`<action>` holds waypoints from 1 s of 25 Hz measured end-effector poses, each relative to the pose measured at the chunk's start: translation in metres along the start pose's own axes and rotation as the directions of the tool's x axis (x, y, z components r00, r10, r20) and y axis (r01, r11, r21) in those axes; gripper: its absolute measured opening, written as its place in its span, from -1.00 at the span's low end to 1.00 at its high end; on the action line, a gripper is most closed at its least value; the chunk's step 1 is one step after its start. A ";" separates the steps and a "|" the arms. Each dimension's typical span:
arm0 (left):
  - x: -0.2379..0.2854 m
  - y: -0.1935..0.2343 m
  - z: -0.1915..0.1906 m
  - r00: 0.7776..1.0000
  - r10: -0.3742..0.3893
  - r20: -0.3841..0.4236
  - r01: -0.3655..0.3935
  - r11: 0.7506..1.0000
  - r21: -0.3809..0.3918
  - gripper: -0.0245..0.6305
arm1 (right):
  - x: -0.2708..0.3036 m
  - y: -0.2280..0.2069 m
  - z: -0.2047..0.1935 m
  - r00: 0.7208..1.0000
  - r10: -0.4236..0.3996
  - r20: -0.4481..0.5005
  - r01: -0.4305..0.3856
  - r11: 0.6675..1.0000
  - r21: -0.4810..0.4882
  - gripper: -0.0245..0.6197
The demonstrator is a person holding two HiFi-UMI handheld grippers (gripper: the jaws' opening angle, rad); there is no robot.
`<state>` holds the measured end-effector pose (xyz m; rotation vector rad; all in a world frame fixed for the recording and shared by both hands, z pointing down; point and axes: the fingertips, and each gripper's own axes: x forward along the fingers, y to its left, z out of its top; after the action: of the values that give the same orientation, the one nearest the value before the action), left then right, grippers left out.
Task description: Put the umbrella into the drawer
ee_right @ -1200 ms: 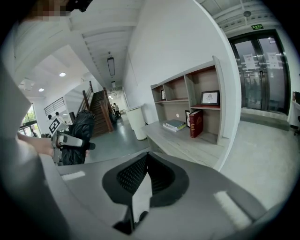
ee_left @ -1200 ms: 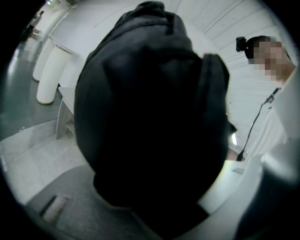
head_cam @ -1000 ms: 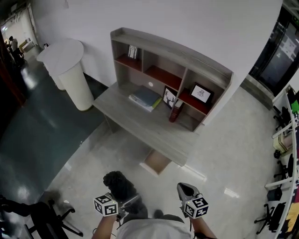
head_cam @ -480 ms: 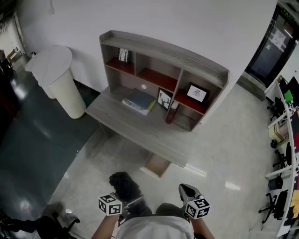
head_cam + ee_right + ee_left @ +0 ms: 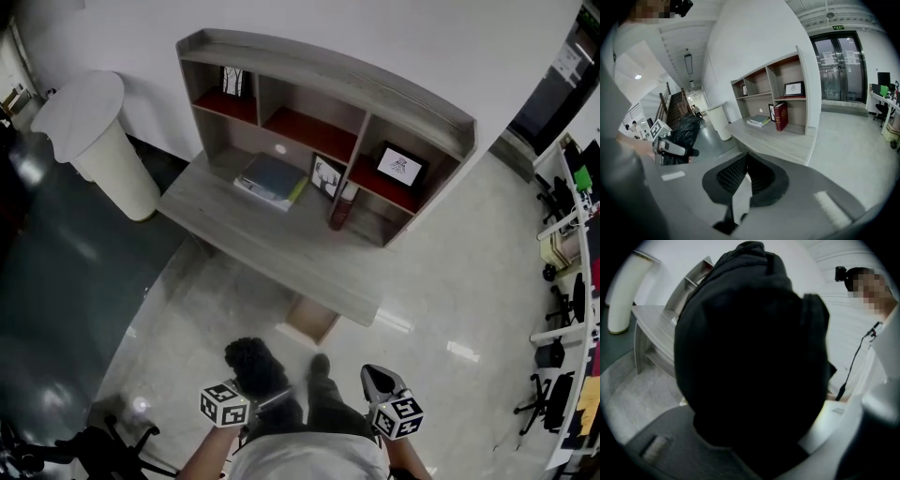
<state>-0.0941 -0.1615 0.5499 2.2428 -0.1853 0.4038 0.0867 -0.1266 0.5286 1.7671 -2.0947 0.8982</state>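
Since the earlier frame the desk (image 5: 234,230) has slid to the left and a little nearer in the head view, and a shoe (image 5: 320,364) has come into sight between the two grippers, so I judge that the person is walking toward it.

At the far left stands a white round pedestal (image 5: 89,131). The left gripper (image 5: 267,401) is clamped on the umbrella (image 5: 251,364), a black, folded, soft bundle that fills almost all of the left gripper view. Under the front edge of the desk there is a pale box (image 5: 312,323), probably the drawer, already pulled out; the umbrella is well apart from it. The right gripper (image 5: 372,377) has its jaws together with nothing between them.

The risk I see is that the bundle looks bulky against the drawer opening. It could catch on the drawer's rim or on the desk edge above, and the loose fabric could slip out of the hold.
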 end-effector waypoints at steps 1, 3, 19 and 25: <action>0.005 0.006 0.002 1.000 0.007 -0.005 -0.007 1.000 0.000 -0.11 | 0.007 -0.005 0.001 1.000 0.007 -0.007 -0.007 1.000 -0.002 -0.91; 0.016 0.016 0.008 1.000 0.021 -0.007 -0.021 1.000 -0.002 -0.11 | 0.021 -0.014 0.004 0.999 0.025 -0.024 -0.025 1.000 -0.006 -0.91; 0.111 0.104 -0.006 0.993 0.110 -0.029 -0.113 0.986 -0.121 -0.11 | 0.126 -0.076 -0.030 0.967 0.159 -0.200 -0.170 0.985 -0.036 -0.91; 0.147 0.147 -0.023 0.990 0.136 -0.031 -0.139 0.979 -0.146 -0.11 | 0.170 -0.081 -0.045 0.941 0.220 -0.258 -0.240 0.970 -0.049 -0.91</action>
<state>-0.0005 -0.2386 0.7198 2.0853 -0.3503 0.4715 0.1165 -0.2406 0.6827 1.3092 -2.1625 1.0235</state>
